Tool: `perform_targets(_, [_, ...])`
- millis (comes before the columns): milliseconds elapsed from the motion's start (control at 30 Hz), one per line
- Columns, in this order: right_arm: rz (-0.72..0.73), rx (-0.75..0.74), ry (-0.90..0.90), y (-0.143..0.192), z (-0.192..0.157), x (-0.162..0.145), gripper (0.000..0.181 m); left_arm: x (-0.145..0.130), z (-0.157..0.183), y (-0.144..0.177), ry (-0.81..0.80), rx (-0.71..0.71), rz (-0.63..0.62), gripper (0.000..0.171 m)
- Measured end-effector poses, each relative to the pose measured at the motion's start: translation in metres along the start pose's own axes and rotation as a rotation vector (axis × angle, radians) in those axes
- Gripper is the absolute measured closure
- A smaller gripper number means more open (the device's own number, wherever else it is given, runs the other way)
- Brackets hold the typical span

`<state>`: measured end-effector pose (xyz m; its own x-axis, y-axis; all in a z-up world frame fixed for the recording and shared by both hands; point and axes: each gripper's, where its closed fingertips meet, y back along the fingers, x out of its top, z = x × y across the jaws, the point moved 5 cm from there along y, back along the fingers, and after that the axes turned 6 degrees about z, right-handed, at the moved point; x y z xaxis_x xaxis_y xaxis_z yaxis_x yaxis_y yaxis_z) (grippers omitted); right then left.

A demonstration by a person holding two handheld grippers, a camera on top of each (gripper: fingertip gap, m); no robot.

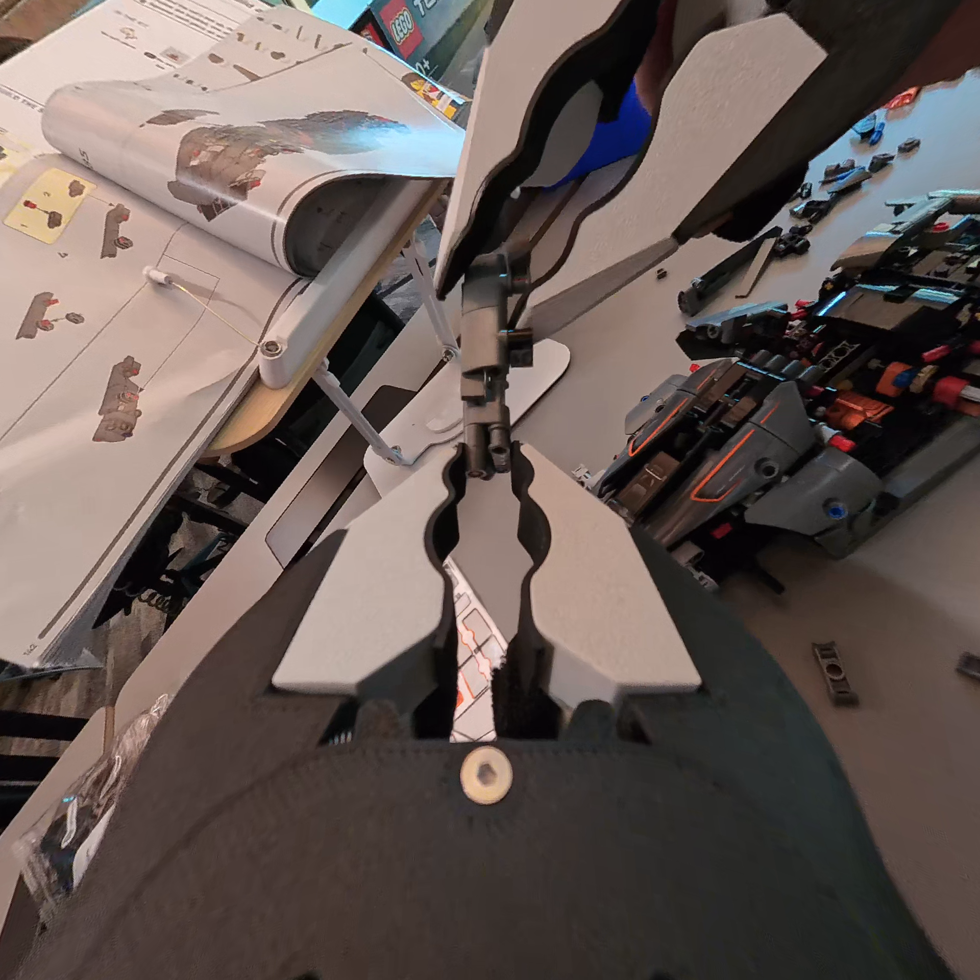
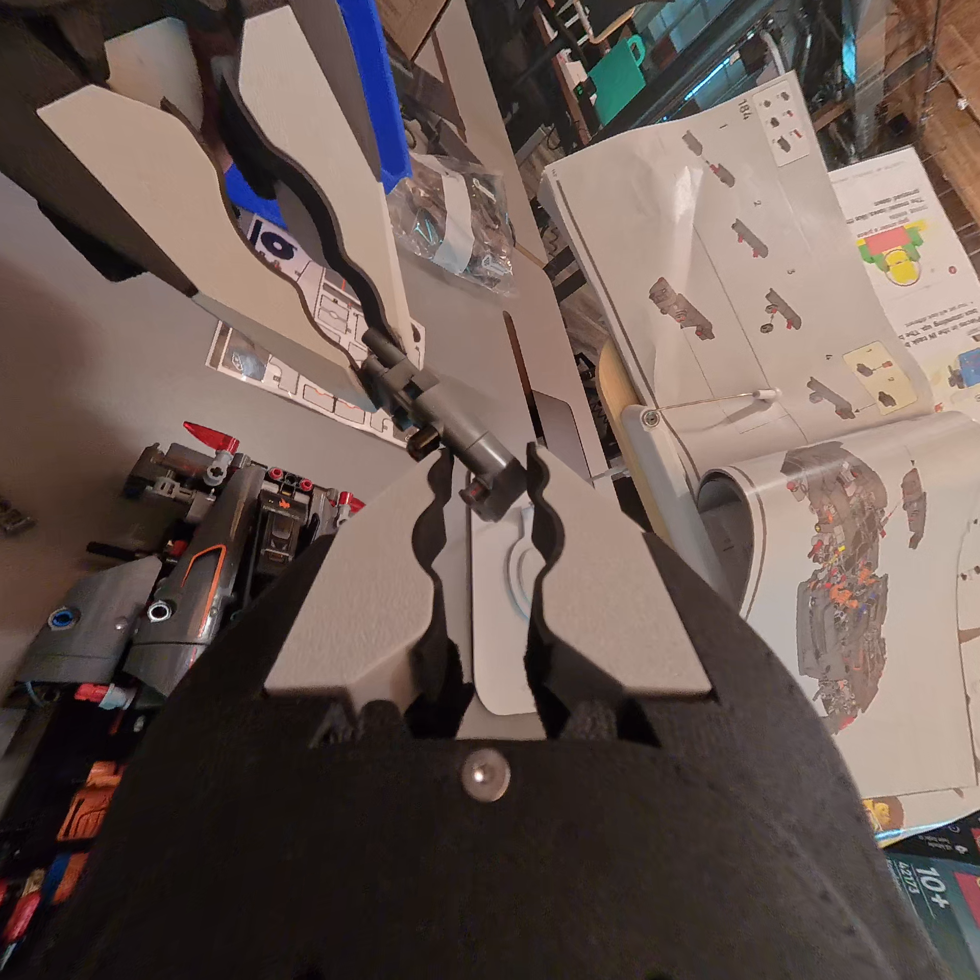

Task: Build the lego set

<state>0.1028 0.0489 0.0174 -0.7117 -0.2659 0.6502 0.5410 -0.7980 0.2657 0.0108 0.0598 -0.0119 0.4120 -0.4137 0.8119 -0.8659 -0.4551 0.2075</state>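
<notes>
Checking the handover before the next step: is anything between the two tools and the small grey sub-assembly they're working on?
Nothing visible. The left tool grips one end of the grey sub-assembly and the right tool meets the other end, mid-air above the table.

Subassembly [image 1: 485, 366] between both grippers' jaws, manual [image 1: 159, 222] left, model [image 1: 795, 435] right

A white book stand [image 1: 297, 350] with a wooden board and slim white legs sits at the edge of the grey table [image 1: 875, 610]; its wire page clip [image 2: 710, 399] ends in a white tip. Beyond the table, dark shelving [image 2: 663, 69] carries a green plastic object [image 2: 618, 79] and assorted clutter too indistinct to identify. A flat white base plate [image 2: 504, 626] rests on the table just beside the stand, and patterned flooring [image 1: 159, 578] shows beneath the table edge.
</notes>
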Motion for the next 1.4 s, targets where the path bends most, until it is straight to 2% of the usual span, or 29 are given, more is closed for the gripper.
perform_targets(167, [0.009,-0.004,-0.003,0.001,0.000,0.000,0.155,0.001,0.000,0.000,-0.019,0.024,0.002,0.157])
perform_targets(467, [0.092,-0.049,-0.027,0.008,0.001,0.001,0.155,0.014,0.001,0.004,-0.213,0.109,-0.060,0.157])
perform_targets(700, [0.108,-0.061,-0.008,0.014,0.002,0.002,0.159,0.021,0.001,0.004,-0.183,0.084,-0.066,0.157])
perform_targets(1167, [0.046,-0.097,0.047,0.010,-0.001,0.001,0.161,0.019,-0.002,0.001,-0.218,0.083,-0.195,0.158])
perform_targets(1400, [0.029,-0.083,0.051,0.026,0.005,-0.006,0.161,0.027,0.006,-0.012,-0.213,0.023,-0.145,0.158])
